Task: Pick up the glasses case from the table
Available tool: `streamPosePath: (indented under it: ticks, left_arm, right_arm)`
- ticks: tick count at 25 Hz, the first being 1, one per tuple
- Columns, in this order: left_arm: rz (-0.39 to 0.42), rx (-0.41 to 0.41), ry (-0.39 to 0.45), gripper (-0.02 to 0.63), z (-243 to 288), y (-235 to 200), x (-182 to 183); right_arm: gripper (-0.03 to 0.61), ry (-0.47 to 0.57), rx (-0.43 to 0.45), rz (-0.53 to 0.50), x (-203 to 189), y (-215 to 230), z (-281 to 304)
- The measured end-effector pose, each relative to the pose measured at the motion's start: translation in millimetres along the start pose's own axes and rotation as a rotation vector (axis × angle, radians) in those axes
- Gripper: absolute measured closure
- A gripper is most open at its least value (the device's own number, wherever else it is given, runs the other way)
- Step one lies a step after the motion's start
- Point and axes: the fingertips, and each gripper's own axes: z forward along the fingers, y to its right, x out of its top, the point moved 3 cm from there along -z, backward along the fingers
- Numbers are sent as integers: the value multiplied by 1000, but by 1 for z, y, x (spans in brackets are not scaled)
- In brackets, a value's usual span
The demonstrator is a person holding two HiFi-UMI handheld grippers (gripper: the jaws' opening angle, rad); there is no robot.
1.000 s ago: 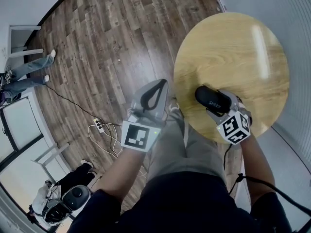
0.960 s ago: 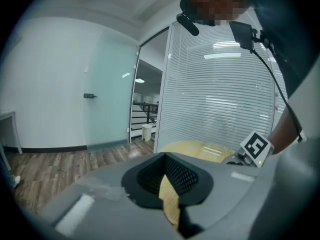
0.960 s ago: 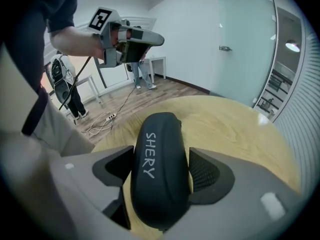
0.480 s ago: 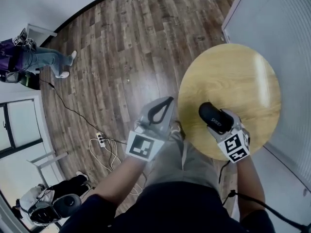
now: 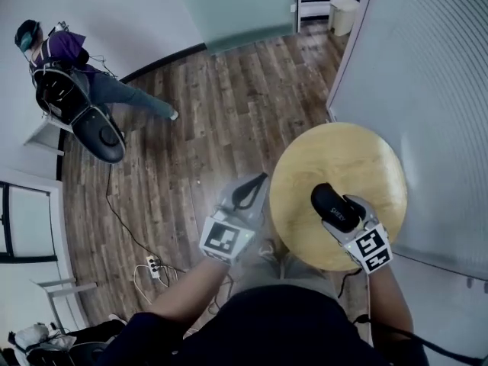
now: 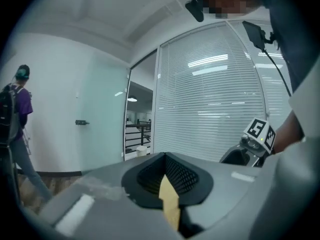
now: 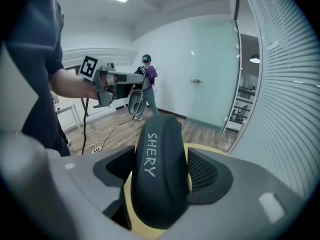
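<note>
The black glasses case [image 5: 325,197], printed SHERY, sits between the jaws of my right gripper [image 5: 335,208], which is shut on it above the near part of the round wooden table [image 5: 335,155]. In the right gripper view the glasses case [image 7: 159,174] fills the gap between the grey jaws, with the table's yellow top [image 7: 201,151] showing below. My left gripper [image 5: 258,181] hangs over the wooden floor just left of the table's edge. Its jaws are shut on nothing, as the left gripper view also shows for the left gripper [image 6: 166,160].
A wall of white blinds [image 5: 427,90] runs close along the table's right side. A power strip with cables [image 5: 155,265] lies on the floor to the left. A person with a backpack [image 5: 65,63] walks at the far left. A white bin [image 5: 341,10] stands by the far doorway.
The head view has drawn back, so the table and floor look smaller and farther. The right gripper has kept its hold on the case. The person at the far left has come into view.
</note>
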Motion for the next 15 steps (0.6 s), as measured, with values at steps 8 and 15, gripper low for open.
streamPosePath:
  ticks: [8, 15]
  left_arm:
    - [132, -47, 96, 611, -29, 16, 73]
    - [172, -78, 144, 611, -25, 28, 99]
  right_arm:
    - [238, 192, -112, 57, 53, -2, -74]
    - [238, 293, -132, 36, 89, -1, -113]
